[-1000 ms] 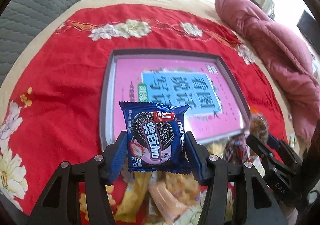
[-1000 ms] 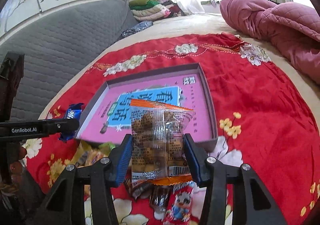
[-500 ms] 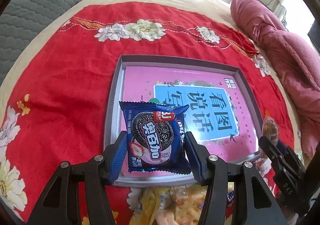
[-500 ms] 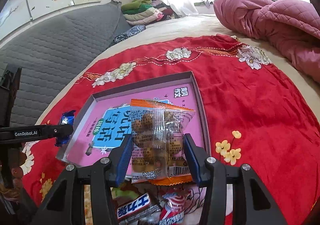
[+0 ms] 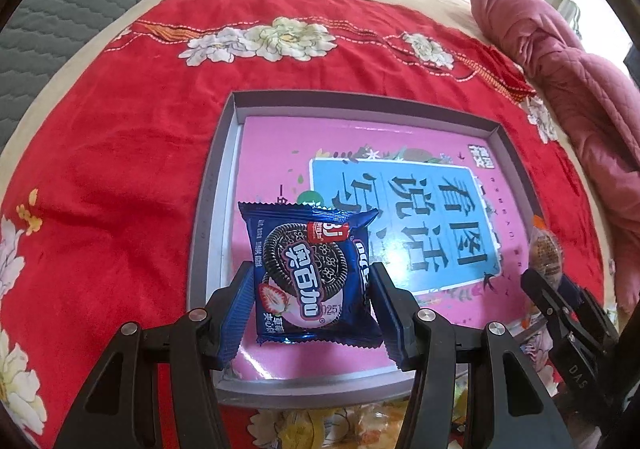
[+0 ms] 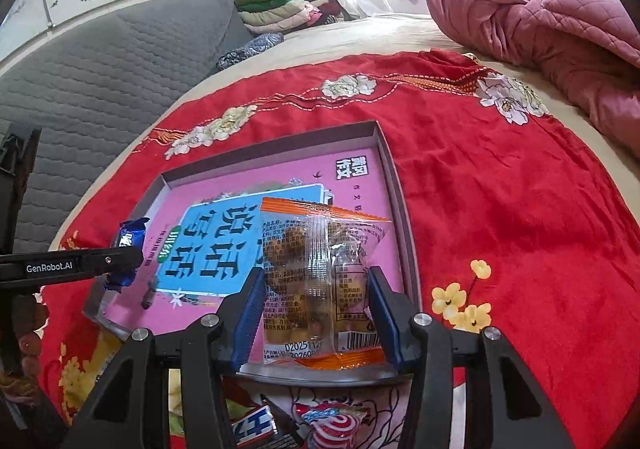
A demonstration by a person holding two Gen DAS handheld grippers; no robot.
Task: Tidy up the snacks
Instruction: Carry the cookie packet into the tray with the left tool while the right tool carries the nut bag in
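My left gripper (image 5: 314, 299) is shut on a blue Oreo packet (image 5: 312, 273) and holds it over the near left part of the grey-rimmed tray (image 5: 208, 209), whose floor is pink and blue with printed characters. My right gripper (image 6: 316, 309) is shut on a clear, orange-edged snack packet (image 6: 320, 285) over the tray's near right corner (image 6: 400, 217). The left gripper with the Oreo packet (image 6: 128, 245) shows at the left of the right wrist view. The right gripper with its packet (image 5: 544, 249) shows at the right of the left wrist view.
The tray lies on a red flowered cloth (image 6: 500, 209) on a bed. Several loose snacks (image 6: 324, 421) lie on the cloth just before the tray's near rim. A pink quilt (image 6: 560, 29) is at the far right, a grey headboard (image 6: 100, 61) at the left.
Both grippers have moved forward, from above the loose snack pile to over the tray, each still holding its packet. The pile has slid back under the frames' lower edge.
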